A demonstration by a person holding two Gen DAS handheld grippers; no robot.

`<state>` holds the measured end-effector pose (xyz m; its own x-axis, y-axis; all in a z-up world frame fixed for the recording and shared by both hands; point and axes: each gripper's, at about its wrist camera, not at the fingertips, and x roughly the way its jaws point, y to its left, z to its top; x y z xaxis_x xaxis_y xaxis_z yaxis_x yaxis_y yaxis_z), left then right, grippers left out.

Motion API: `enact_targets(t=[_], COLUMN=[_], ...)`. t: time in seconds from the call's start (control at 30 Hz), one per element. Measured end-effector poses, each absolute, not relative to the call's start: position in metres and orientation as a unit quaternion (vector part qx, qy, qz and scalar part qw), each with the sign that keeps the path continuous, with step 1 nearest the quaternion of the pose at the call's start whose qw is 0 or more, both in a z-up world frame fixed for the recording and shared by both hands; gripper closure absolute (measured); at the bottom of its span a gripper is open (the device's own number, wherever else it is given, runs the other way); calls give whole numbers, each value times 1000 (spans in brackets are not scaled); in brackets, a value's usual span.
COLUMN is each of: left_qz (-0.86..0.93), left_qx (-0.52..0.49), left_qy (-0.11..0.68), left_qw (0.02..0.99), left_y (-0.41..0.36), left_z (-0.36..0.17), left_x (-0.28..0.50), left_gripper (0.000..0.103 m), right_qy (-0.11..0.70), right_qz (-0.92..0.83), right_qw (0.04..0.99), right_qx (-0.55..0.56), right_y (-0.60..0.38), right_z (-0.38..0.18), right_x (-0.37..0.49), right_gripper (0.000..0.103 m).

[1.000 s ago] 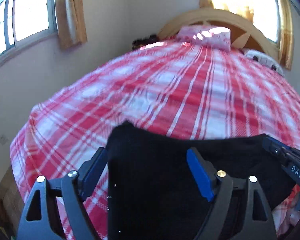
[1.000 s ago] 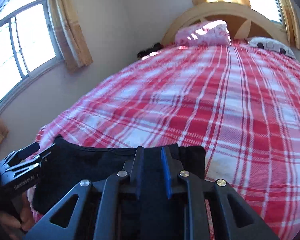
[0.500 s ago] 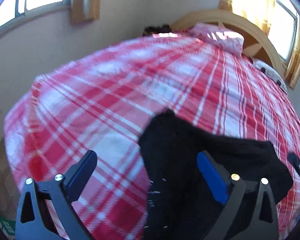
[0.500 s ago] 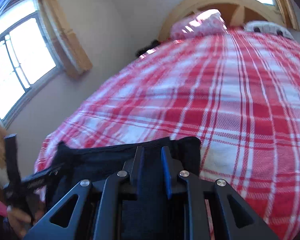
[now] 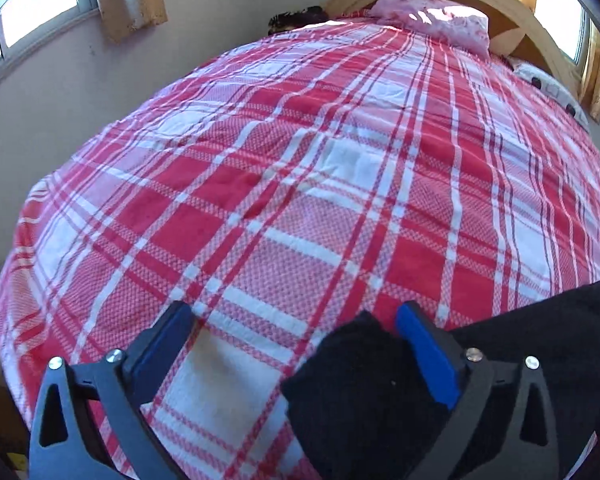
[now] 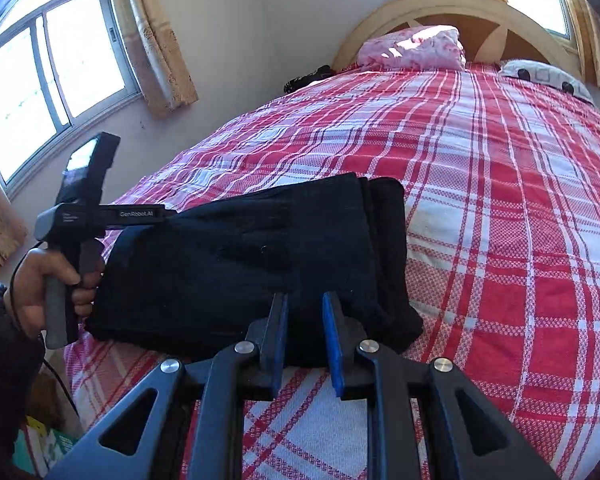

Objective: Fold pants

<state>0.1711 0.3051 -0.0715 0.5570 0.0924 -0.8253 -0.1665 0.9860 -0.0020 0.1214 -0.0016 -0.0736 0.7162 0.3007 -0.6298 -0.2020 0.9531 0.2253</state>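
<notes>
Your right gripper [image 6: 304,344] is the one with a hold: its blue pads stand narrow and pinch the near edge of the black pants [image 6: 260,264], which lie as a folded bundle on the red plaid bedspread [image 6: 500,240] near the foot of the bed, well away from the pink pillow [image 6: 412,48] at the headboard. Your left gripper [image 5: 296,344] has just been opening and now stands at full width; a black corner of the pants pokes up between its fingers, close against the right-hand pad [image 5: 424,356], but nothing presses on it, so that side is released.

What matters for the next move is how the bundle runs. Seen from the right wrist, its long axis lies crosswise, from the stacked folded edges on the right, farthest from the window [image 6: 48,72], over to the end beside your left hand [image 6: 48,280], on the window side. The pants sit to the right of the left gripper's centre line, partly under its right finger. Judging by that, the right gripper can release where it is, while the left would need to shift toward the bundle to take its end squarely.
</notes>
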Motion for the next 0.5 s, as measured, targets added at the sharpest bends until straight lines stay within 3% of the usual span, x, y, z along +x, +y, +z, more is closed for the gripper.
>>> enact_targets(t=[0.13,0.33,0.5], left_qz=[66,101,90], left_qx=[-23,-2,13], left_qy=[462,384,363], left_qw=[884,918,927], left_y=[304,306,282], left_z=[-51,1,-7], left_x=[163,95,36], left_gripper=[0,2,2], right_qy=[346,331,328], right_qz=[144,159,171], right_qw=[923,923,919], right_qx=[86,115,138], right_y=[-7,-15,-21], right_z=[-76,-79,-81], right_x=[120,118,120], right_gripper=[83,84,83])
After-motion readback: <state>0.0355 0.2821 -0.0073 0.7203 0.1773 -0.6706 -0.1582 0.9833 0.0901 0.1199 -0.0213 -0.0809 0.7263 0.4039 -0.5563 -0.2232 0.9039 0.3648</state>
